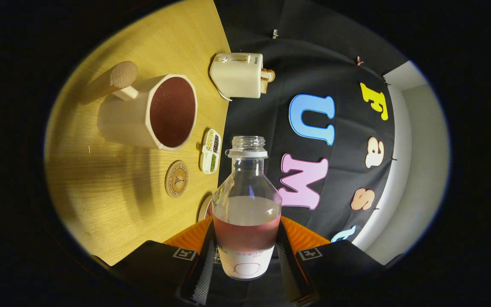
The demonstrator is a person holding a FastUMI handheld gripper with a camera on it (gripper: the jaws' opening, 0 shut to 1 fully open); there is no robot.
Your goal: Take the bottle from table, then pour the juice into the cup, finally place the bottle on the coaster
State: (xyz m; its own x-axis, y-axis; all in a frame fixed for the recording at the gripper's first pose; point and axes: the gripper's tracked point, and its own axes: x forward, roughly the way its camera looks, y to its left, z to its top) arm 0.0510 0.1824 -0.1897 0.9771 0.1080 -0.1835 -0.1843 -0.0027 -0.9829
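A: Which step is in hand?

B: The pouring appears to be done or nearly so. The bottle is held in the claw, both fingers pressed against its lower sides, and it sits between them with its open neck pointing ahead. Pink juice remains in its lower part. The cup, at about ten o'clock from the bottle's neck, is already filled with dark red liquid.

A: What is called for next?

B: The bottle must be carried to the coaster, seen at nine o'clock from the bottle, just below the cup on the tabletop. The view is rolled on its side, so the bottle's true tilt cannot be judged with certainty. It should be set upright, centred on the coaster, and only then released.
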